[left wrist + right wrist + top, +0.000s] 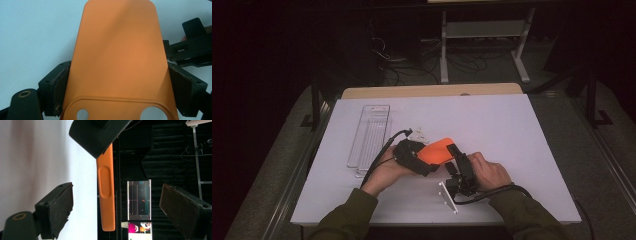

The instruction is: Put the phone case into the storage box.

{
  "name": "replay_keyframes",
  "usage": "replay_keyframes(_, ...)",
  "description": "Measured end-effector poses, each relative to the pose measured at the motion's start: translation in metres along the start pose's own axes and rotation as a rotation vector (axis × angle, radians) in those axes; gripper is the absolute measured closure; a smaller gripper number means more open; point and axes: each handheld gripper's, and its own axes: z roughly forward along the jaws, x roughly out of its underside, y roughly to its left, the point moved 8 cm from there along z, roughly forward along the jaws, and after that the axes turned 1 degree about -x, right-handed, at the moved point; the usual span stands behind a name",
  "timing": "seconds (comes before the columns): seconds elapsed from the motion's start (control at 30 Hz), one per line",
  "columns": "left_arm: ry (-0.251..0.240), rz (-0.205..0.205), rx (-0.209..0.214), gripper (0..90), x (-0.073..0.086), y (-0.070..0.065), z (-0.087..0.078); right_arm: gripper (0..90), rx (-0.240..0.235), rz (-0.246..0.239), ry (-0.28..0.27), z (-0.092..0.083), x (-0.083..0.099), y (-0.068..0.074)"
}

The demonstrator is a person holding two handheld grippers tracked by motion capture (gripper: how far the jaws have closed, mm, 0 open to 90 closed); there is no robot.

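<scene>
An orange case (437, 150), flat with a rounded end, is held a little above the white table. My left gripper (414, 156) is shut on it. In the left gripper view both pads press the long edges of the orange case (120, 55), near the end with two holes. My right gripper (453, 159) stands just right of it, open. In the right gripper view the orange case (106, 192) shows edge-on between the wide jaws, clear of both pads (61, 205). A black jaw of the left gripper (97, 135) clamps its top.
A clear plastic tray (371, 132) lies at the left of the white tabletop (522, 150). Small clear parts (418, 134) sit behind the hands. A white plate with pegs (447, 196) lies near the front edge. Dark floor, cables and a metal stand are beyond the table.
</scene>
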Motion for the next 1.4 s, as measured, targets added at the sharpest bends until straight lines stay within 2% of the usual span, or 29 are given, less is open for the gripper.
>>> replay_keyframes(0.03,0.003,0.003,-0.001,14.7,0.0,0.0,0.0,12.3,0.0,-0.001,-0.001,0.0,0.0,0.0)
replay_keyframes(0.1,-0.016,-0.021,0.0,14.7,-0.001,-0.002,0.001,12.5,0.002,-0.004,-0.004,0.0,-0.001,0.0)
replay_keyframes(0.37,-0.017,-0.022,0.004,14.7,-0.001,-0.003,0.002,14.0,-0.011,-0.009,-0.016,0.0,-0.003,0.004)
replay_keyframes(0.4,-0.001,-0.003,0.003,14.7,0.0,-0.002,0.001,14.5,-0.013,-0.011,-0.016,0.0,-0.003,0.005)
replay_keyframes(0.53,0.004,0.006,0.007,14.7,0.0,-0.002,0.001,16.8,-0.017,-0.022,-0.021,-0.001,-0.004,0.005)
replay_keyframes(1.03,0.008,0.016,0.018,14.7,0.0,-0.006,0.003,31.0,-0.039,-0.034,-0.027,-0.001,-0.007,0.01)
replay_keyframes(1.4,0.004,0.008,0.024,14.7,0.0,-0.008,0.005,41.8,-0.038,-0.012,-0.031,-0.002,-0.008,0.01)
